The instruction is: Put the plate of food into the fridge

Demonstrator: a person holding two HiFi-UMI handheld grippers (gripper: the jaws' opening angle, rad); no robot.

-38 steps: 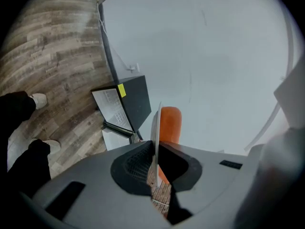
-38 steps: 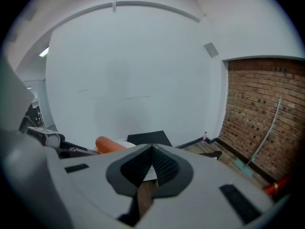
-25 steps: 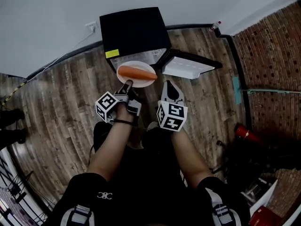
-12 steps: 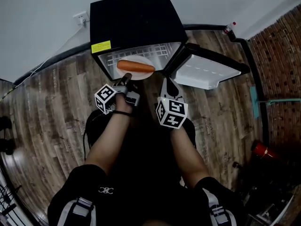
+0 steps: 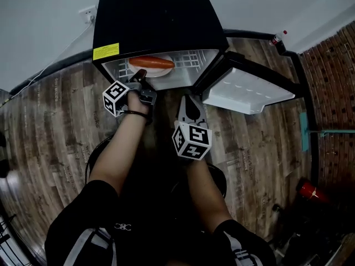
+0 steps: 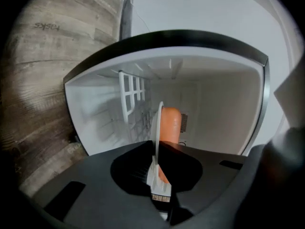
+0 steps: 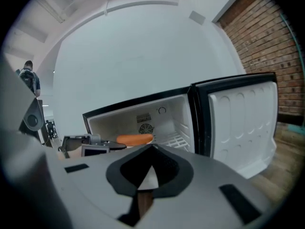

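Plate (image 5: 152, 72) with its orange food (image 5: 151, 62) is level just inside the open fridge (image 5: 161, 21), above the wire shelf (image 5: 191, 59). The left gripper (image 5: 140, 77) has its jaws narrowed onto the near rim, probably to keep the food flat. At 5 o'clock from the plate the right gripper (image 5: 191, 101) hangs clear, jaws together on nothing, and the door (image 5: 244, 90) stands swung out at 3 o'clock; the compartment otherwise looks bare.
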